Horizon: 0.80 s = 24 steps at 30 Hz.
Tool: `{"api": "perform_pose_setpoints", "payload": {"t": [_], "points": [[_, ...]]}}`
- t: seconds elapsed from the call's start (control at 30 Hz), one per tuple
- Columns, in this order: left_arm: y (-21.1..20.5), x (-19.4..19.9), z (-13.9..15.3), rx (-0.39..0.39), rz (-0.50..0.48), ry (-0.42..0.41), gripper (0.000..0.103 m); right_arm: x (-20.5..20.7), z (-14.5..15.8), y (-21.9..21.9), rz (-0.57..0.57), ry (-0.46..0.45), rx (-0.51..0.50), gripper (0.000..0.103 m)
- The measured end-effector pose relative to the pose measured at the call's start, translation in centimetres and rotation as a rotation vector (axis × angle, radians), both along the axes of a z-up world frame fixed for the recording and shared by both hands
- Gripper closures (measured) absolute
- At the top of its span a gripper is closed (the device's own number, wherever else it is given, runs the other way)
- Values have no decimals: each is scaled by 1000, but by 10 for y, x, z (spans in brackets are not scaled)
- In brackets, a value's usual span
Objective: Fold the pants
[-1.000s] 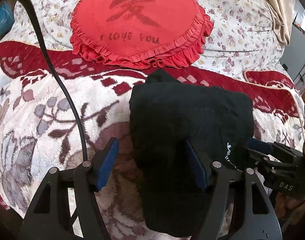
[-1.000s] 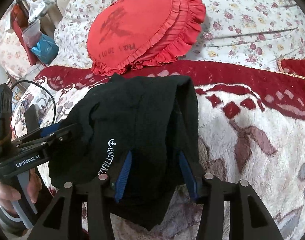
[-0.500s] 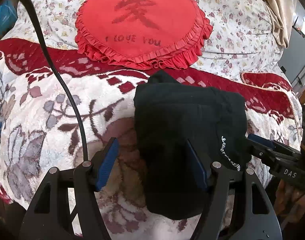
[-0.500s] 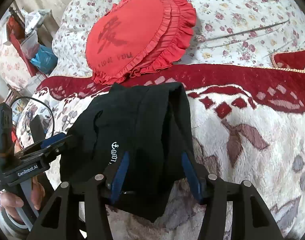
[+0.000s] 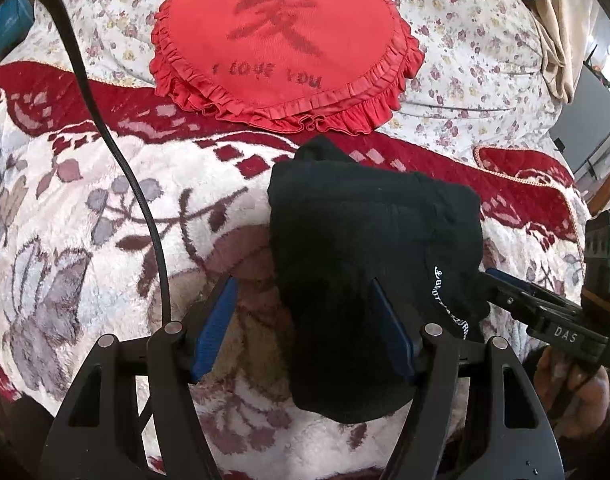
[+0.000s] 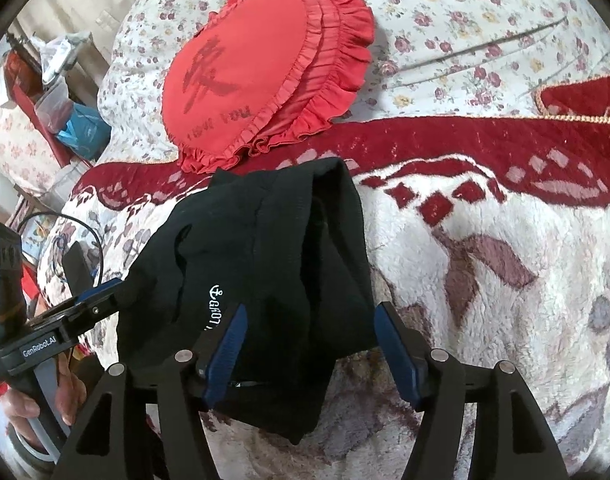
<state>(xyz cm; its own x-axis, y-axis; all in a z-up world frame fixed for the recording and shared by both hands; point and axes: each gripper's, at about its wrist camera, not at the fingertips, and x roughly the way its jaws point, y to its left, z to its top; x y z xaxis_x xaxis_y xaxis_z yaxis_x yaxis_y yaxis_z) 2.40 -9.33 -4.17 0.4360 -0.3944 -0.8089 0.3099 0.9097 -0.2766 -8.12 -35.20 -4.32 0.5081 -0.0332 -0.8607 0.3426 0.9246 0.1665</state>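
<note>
The black pants (image 5: 369,248) lie folded into a compact bundle on the patterned blanket, with white lettering (image 5: 449,300) on the right edge. They also show in the right wrist view (image 6: 265,264). My left gripper (image 5: 301,336) is open, its right finger (image 5: 389,340) lying over the bundle's near left part and its left finger (image 5: 215,328) on the blanket. My right gripper (image 6: 311,344) is open, its fingers straddling the bundle's near right edge. Neither grips the cloth.
A red heart-shaped frilled cushion (image 5: 281,44) lies behind the pants on a floral quilt (image 5: 465,40). The white, red and grey plush blanket (image 5: 85,240) covers the bed. A black cable (image 5: 117,152) runs across the left. Bags and clutter (image 6: 65,112) stand beside the bed at left.
Both grippers have drawn back a little from the folded pants, so the bundle sits farther from the cameras. The pants stay in place.
</note>
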Motion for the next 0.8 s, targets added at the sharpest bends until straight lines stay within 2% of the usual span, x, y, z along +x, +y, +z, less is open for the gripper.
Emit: {"api": "perform_pose_setpoints", "payload": {"t": [0.2,0.4,0.53,0.63,0.8], "points": [[3,3,-5,-22,0,30,34,2,-5,-4,-8,6,13,38],[6,7,-13,-77,-10,69,34,5,-11,-9,-6,16,28,35],[7,11,-22,-115,0,101,24,10,-21,-10,12,24,87,30],[5,12,-26,-135,-8,114,23,10,-25,-10,20,8,104,27],[-5,16,-33,-167,-25,138,22,9,-29,-17,7,-68,173,20]]}}
